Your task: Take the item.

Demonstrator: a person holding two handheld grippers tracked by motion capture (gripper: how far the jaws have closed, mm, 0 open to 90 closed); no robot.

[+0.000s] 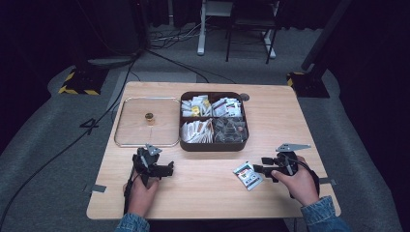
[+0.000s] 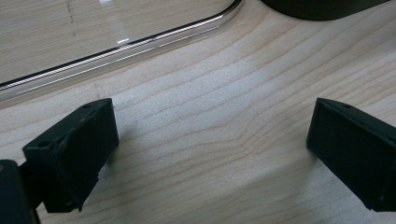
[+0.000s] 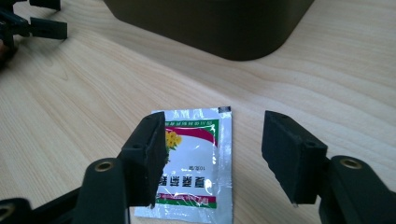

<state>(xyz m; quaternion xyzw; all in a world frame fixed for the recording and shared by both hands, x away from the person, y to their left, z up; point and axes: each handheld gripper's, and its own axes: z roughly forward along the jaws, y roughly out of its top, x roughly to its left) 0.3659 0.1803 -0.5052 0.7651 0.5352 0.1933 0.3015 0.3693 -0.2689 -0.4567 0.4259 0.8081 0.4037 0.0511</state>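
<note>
A foil sachet [image 3: 194, 161] printed with yellow flowers is seen lying flat on the wooden table [image 1: 208, 188], directly beneath the right gripper [image 3: 212, 156], whose jaws are spread apart over it without touching it. Just beyond those jaws a dark compartment box [image 1: 213, 121] of packets is set, with a clear lid [image 1: 146, 122] beside it. The left gripper [image 2: 210, 149] is held open over bare wood, the lid's rim just ahead of it.

Lid [image 1: 146, 122] left of box [image 1: 213, 121]; packet [image 1: 248, 175] before box, on table [image 1: 208, 188].
</note>
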